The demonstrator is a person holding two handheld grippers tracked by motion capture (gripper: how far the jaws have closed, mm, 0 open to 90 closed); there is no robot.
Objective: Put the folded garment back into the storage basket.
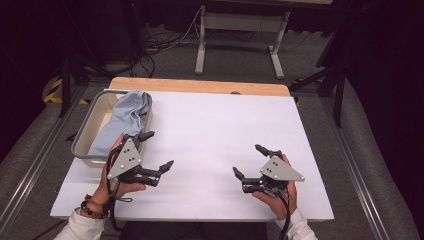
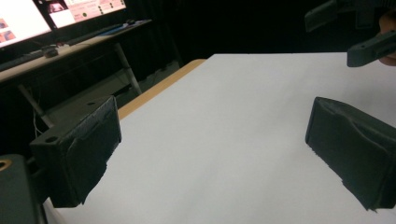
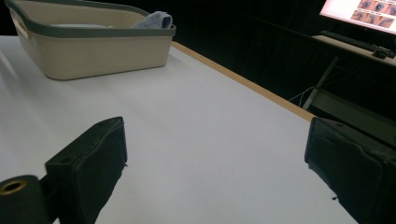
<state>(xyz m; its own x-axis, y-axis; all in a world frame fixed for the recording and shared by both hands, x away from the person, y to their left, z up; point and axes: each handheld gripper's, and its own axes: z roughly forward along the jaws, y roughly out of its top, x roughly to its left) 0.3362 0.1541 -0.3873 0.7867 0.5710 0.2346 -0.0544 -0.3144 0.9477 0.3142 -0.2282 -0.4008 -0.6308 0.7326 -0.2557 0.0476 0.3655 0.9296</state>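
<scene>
High view puts the left gripper (image 1: 156, 150) at about eight o'clock on the white table (image 1: 220, 130), its jaws spread wide with nothing between them, the far jaw just beside the near corner of the beige bin (image 1: 90, 122). A blue-grey cloth (image 1: 122, 120) lies in that bin at ten o'clock, draped over its right wall and far rim. At four o'clock the right gripper (image 1: 250, 161) is likewise released and empty, well apart from the bin.

Right gripper view shows its pads (image 3: 93, 163) parted over bare white surface, the bin (image 3: 93, 51) at eleven o'clock with the cloth (image 3: 156, 19) peeking above its rim. Left gripper view shows its pads (image 2: 88, 149) wide apart, the right gripper (image 2: 359, 32) at one o'clock.
</scene>
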